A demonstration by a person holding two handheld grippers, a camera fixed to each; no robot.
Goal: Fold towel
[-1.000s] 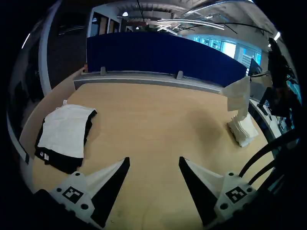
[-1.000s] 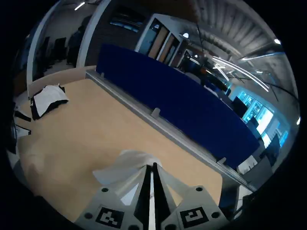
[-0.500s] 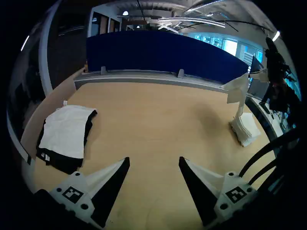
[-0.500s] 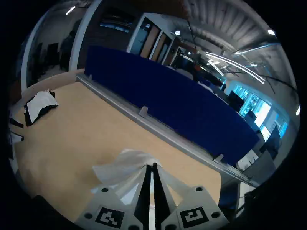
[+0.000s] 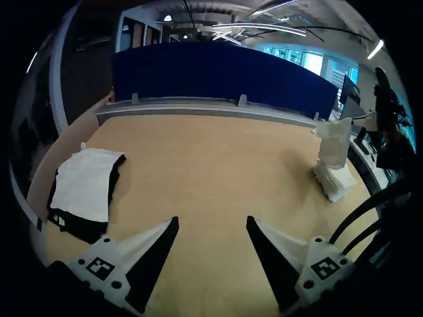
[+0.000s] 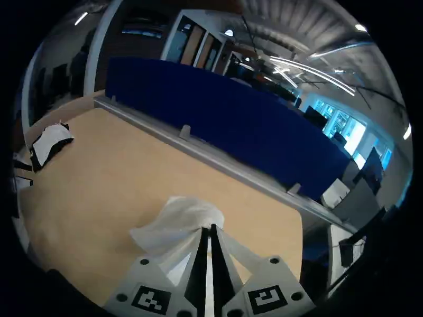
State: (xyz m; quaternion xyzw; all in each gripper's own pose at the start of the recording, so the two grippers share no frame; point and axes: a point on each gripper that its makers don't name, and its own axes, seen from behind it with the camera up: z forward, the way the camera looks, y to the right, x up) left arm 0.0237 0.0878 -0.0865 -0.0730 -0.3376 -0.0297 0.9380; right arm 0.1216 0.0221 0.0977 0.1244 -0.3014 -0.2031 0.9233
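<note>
A white towel [image 6: 177, 222] bunches out to the left of my right gripper [image 6: 210, 230], which is shut on it above the wooden table [image 6: 106, 174]. In the left gripper view the same towel [image 5: 334, 141] hangs at the far right, just above a pile of white towels [image 5: 334, 180] on the table [image 5: 211, 158]. My left gripper [image 5: 211, 224] stands open over the near middle of the table with nothing between its fingers. A folded stack, white on black [image 5: 84, 182], lies at the table's left end; in the right gripper view this stack [image 6: 48, 141] is far off.
A blue partition [image 5: 222, 71] on a grey rail runs along the table's far edge, the same blue partition [image 6: 222, 121] in the right gripper view. A black chair frame [image 5: 370, 211] stands at the near right. A person [image 5: 388, 121] is beyond the table's right end.
The hanging towel has come down and moved slightly right, closer to the white pile. The right gripper's view has swung a little; it stays shut on the towel. The left gripper stays open.
</note>
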